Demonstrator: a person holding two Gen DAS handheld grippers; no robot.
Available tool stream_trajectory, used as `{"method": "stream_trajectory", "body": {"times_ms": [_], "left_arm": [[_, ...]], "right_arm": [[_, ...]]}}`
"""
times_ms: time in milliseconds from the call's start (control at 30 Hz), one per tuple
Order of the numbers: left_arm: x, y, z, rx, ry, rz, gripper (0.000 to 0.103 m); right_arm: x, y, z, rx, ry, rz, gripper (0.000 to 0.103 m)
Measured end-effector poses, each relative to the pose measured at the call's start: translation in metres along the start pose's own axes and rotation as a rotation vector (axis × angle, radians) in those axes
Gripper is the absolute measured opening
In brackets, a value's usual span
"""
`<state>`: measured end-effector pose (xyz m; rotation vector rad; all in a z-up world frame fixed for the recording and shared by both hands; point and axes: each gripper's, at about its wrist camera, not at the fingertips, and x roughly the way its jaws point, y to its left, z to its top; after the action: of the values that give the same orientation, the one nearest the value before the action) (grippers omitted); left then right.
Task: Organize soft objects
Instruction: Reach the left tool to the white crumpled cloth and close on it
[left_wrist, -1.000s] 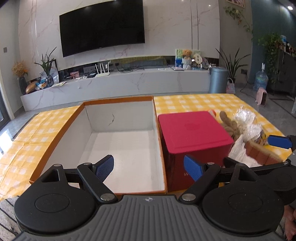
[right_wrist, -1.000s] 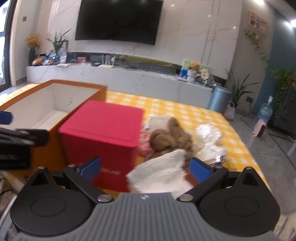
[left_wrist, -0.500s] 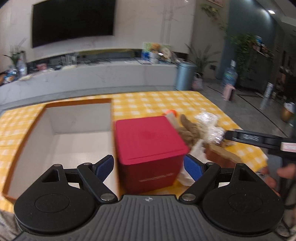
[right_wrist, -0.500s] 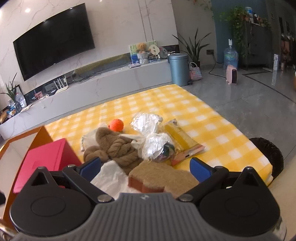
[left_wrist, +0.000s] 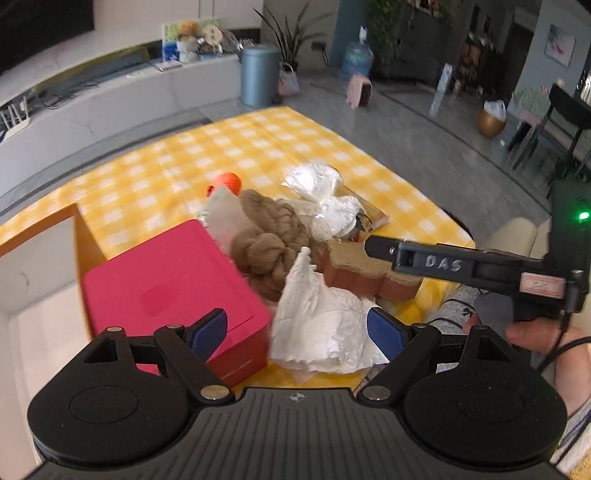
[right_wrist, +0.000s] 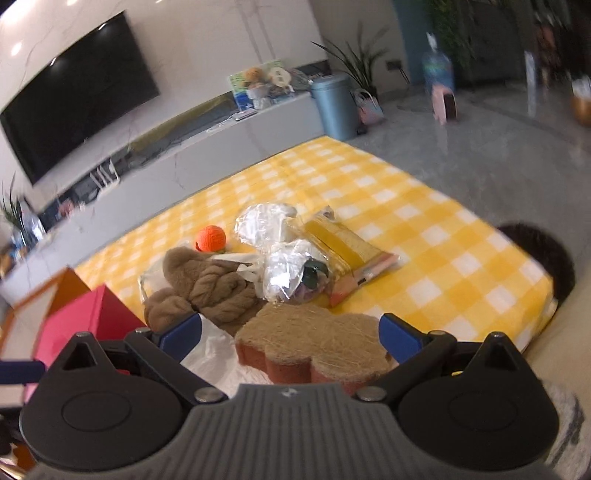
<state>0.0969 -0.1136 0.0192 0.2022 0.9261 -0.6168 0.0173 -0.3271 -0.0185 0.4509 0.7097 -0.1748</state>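
Right wrist view: right gripper (right_wrist: 290, 334) is spread wide, empty, straddling the brown flower-shaped fibre sponge with an orange base (right_wrist: 314, 345) at the near table edge, likely lining up to take it first since it's closest. Left gripper (left_wrist: 297, 334) is also wide open, empty, hovering over the crumpled white plastic bag (left_wrist: 319, 325), probably staged as the next pick. Soft pile sits on the yellow checked tablecloth (right_wrist: 424, 236): tan braided yarn skein (right_wrist: 210, 286), orange knitted ball (right_wrist: 210, 238), clear crinkled wrappers (right_wrist: 275, 251). Red lidded box (left_wrist: 173, 284) and orange-rimmed open white bin (left_wrist: 33, 273) sit left, bin mostly cut off. Contents of wrappers unclear; motion blur softens edges
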Motion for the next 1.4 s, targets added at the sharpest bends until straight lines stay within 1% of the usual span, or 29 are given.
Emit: {"method": "stream_trajectory", "body": {"times_ms": [67, 133, 167, 200, 267, 400, 433, 500, 533, 567, 633, 700, 767, 800, 833, 900, 933, 967, 1000, 1067, 1133, 1167, 1200, 1233, 1267, 1333, 1367, 1400], "left_arm": [[0.009, -0.006, 0.006, 0.006, 0.022, -0.009, 0.1], [0.019, -0.013, 0.009, 0.036, 0.045, -0.035, 0.1], [0.024, -0.016, 0.01, 0.056, 0.052, -0.034, 0.1], [0.027, -0.021, 0.011, 0.082, 0.036, -0.014, 0.1], [0.038, -0.029, 0.014, 0.119, 0.055, 0.016, 0.1], [0.06, -0.034, 0.019, 0.12, 0.117, 0.023, 0.1], [0.065, -0.035, 0.02, 0.12, 0.133, 0.025, 0.1], [0.077, -0.038, 0.023, 0.114, 0.167, 0.043, 0.1], [0.081, -0.04, 0.023, 0.12, 0.172, 0.05, 0.1], [0.086, -0.041, 0.023, 0.124, 0.191, 0.055, 0.1], [0.095, -0.047, 0.024, 0.154, 0.228, 0.075, 0.1], [0.103, -0.054, 0.024, 0.192, 0.279, 0.098, 0.1], [0.109, -0.061, 0.024, 0.211, 0.306, 0.13, 0.1], [0.111, -0.065, 0.024, 0.221, 0.311, 0.142, 0.1], [0.114, -0.067, 0.024, 0.228, 0.319, 0.138, 0.1], [0.121, -0.069, 0.025, 0.208, 0.366, 0.09, 0.1], [0.125, -0.07, 0.025, 0.188, 0.392, 0.08, 0.1], [0.129, -0.071, 0.025, 0.175, 0.412, 0.092, 0.1], [0.134, -0.074, 0.024, 0.171, 0.428, 0.128, 0.1], [0.14, -0.079, 0.023, 0.194, 0.426, 0.182, 0.1], [0.142, -0.08, 0.022, 0.193, 0.431, 0.206, 0.1], [0.143, -0.08, 0.022, 0.187, 0.447, 0.214, 0.098], [0.142, -0.08, 0.022, 0.191, 0.461, 0.22, 0.086], [0.14, -0.082, 0.023, 0.21, 0.462, 0.226, 0.078], [0.136, -0.084, 0.023, 0.232, 0.454, 0.225, 0.076], [0.132, -0.086, 0.022, 0.284, 0.447, 0.227, 0.056], [0.131, -0.088, 0.02, 0.309, 0.449, 0.246, 0.052], [0.13, -0.088, 0.017, 0.329, 0.451, 0.269, 0.043]], "right_arm": [[0.0, -0.009, 0.002, 0.067, 0.006, 0.017, 0.1], [-0.001, -0.019, 0.003, 0.132, -0.001, 0.02, 0.1], [-0.002, -0.023, 0.004, 0.157, -0.007, 0.024, 0.1], [-0.003, -0.026, 0.004, 0.174, -0.014, 0.031, 0.1], [-0.005, -0.03, 0.005, 0.197, -0.028, 0.034, 0.1], [-0.006, -0.033, 0.006, 0.211, -0.045, 0.042, 0.1], [-0.008, -0.033, 0.007, 0.214, -0.066, 0.032, 0.1], [-0.018, -0.032, 0.007, 0.196, -0.153, 0.005, 0.1], [-0.02, -0.03, 0.009, 0.168, -0.175, 0.005, 0.1], [-0.018, -0.027, 0.012, 0.144, -0.178, 0.009, 0.1], [-0.006, -0.022, 0.018, 0.11, -0.133, 0.01, 0.1], [0.014, -0.019, 0.025, 0.075, -0.032, -0.003, 0.1], [0.032, -0.022, 0.03, 0.095, 0.038, -0.024, 0.1], [0.037, -0.025, 0.032, 0.117, 0.055, -0.031, 0.1], [0.041, -0.028, 0.033, 0.134, 0.071, -0.036, 0.1], [0.048, -0.033, 0.033, 0.161, 0.102, -0.044, 0.1], [0.049, -0.034, 0.031, 0.17, 0.114, -0.043, 0.1], [0.049, -0.035, 0.03, 0.174, 0.121, -0.039, 0.1], [0.049, -0.036, 0.028, 0.176, 0.124, -0.033, 0.1], [0.046, -0.037, 0.027, 0.182, 0.114, -0.026, 0.1], [0.046, -0.038, 0.027, 0.191, 0.119, -0.031, 0.1], [0.047, -0.039, 0.027, 0.198, 0.125, -0.03, 0.1], [0.047, -0.04, 0.027, 0.205, 0.13, -0.02, 0.1], [0.047, -0.042, 0.027, 0.209, 0.132, -0.014, 0.1], [0.047, -0.042, 0.027, 0.213, 0.129, -0.014, 0.1], [0.045, -0.042, 0.027, 0.218, 0.123, -0.013, 0.1], [0.045, -0.042, 0.027, 0.219, 0.122, -0.011, 0.1], [0.045, -0.042, 0.027, 0.22, 0.124, -0.009, 0.1]]}}
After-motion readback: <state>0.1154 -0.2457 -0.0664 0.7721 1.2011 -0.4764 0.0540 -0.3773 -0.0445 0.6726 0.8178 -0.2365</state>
